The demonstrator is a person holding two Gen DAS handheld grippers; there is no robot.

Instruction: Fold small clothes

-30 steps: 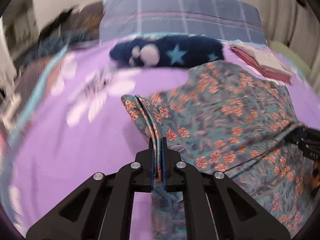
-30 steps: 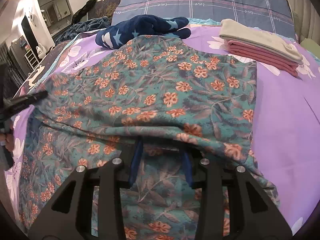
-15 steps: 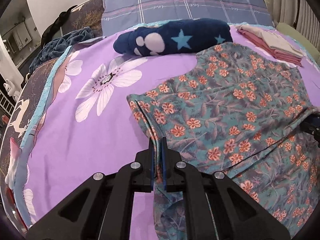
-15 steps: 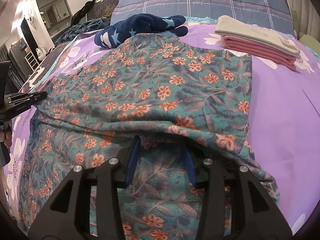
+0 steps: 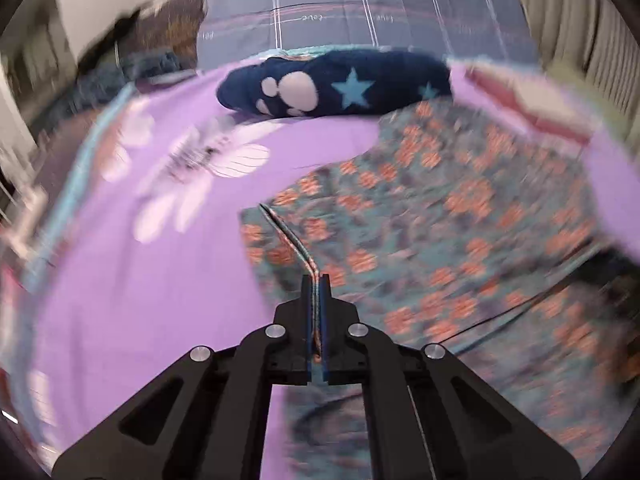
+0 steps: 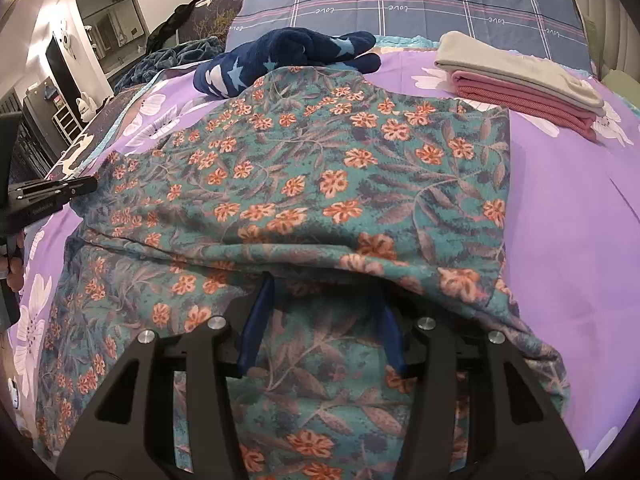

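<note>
A teal garment with orange flowers lies spread on the purple bedspread, its near part folded over. My left gripper is shut on the garment's doubled left edge, which runs out ahead of the pads. From the right wrist, that left gripper shows at the garment's left side. My right gripper is at the near fold and its jaws are opening. Its blue fingers stand apart with cloth lying loose between them, and the fold drapes over the tips and hides them.
A navy plush blanket with stars lies beyond the garment. A stack of folded pink and beige clothes sits at the back right. A plaid pillow is at the bed's head. Bare bedspread lies left and right of the garment. A hand holds the left tool.
The right gripper's jaws have spread wider over the fold. The left gripper keeps its pinch on the edge, and its view has turned slightly and blurred.
</note>
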